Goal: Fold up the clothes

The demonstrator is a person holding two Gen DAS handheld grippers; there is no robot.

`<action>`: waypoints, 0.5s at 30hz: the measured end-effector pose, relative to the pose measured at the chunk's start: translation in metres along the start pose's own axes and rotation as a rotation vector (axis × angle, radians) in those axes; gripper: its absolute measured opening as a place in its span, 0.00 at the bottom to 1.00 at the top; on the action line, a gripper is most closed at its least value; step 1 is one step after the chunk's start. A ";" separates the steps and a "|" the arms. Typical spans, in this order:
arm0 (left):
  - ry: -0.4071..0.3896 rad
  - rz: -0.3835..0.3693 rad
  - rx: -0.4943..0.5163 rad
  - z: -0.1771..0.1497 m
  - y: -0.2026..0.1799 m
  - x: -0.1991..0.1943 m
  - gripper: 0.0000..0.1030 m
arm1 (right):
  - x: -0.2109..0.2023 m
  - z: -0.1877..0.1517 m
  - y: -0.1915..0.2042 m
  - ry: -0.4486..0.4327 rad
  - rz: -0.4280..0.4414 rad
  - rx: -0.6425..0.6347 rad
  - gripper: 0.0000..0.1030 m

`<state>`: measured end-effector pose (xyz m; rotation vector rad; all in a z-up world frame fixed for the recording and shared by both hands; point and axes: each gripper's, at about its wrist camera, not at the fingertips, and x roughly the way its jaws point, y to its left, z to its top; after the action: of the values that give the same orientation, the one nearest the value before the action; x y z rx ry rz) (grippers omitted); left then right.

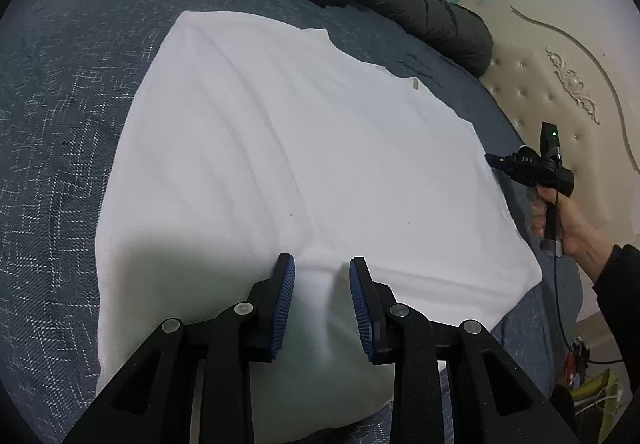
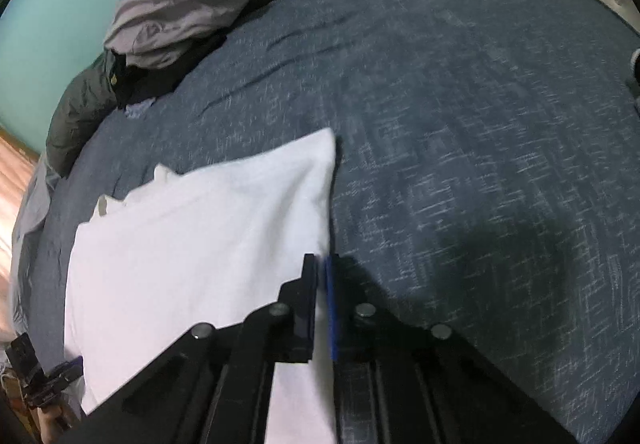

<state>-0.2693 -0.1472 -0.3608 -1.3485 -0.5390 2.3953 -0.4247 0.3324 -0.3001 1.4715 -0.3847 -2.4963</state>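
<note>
- The bed (image 1: 60, 116) fills both views, covered in a blue-grey woven spread
- A white garment (image 1: 280, 164) lies flat in the middle of the bed, folded into a broad rectangle; in the left wrist view it runs from 11 o'clock down to 5 o'clock, and in the right wrist view (image 2: 192, 220) it sits at 8 o'clock
- A dark padded bolster (image 1: 436, 20) lies along the far edge of the bed at 1 o'clock, beside a cream tufted headboard (image 1: 552, 84)
- A pile of grey and dark clothes (image 2: 176, 16) rests at 11 o'clock in the right wrist view, well apart from the white garment
- The left gripper (image 1: 322, 268) sits at 6 o'clock over the near edge of the garment, a raised ridge of white cloth gathered between its blue pads; I cannot tell if they press on it
- The right gripper (image 2: 322, 268) is clenched on the side edge of the garment, white cloth pinched in the narrow slit between its fingers
- A hand (image 1: 560, 220) in a dark sleeve holds that gripper's handle at 3 o'clock in the left wrist view
</note>
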 end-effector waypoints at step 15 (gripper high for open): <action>0.036 0.020 0.007 0.004 -0.004 0.000 0.30 | -0.035 -0.016 0.007 -0.068 -0.066 0.023 0.04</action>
<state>-0.2727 -0.1447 -0.3568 -1.3973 -0.5088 2.3821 -0.3940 0.3352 -0.2766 1.4332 -0.3839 -2.6075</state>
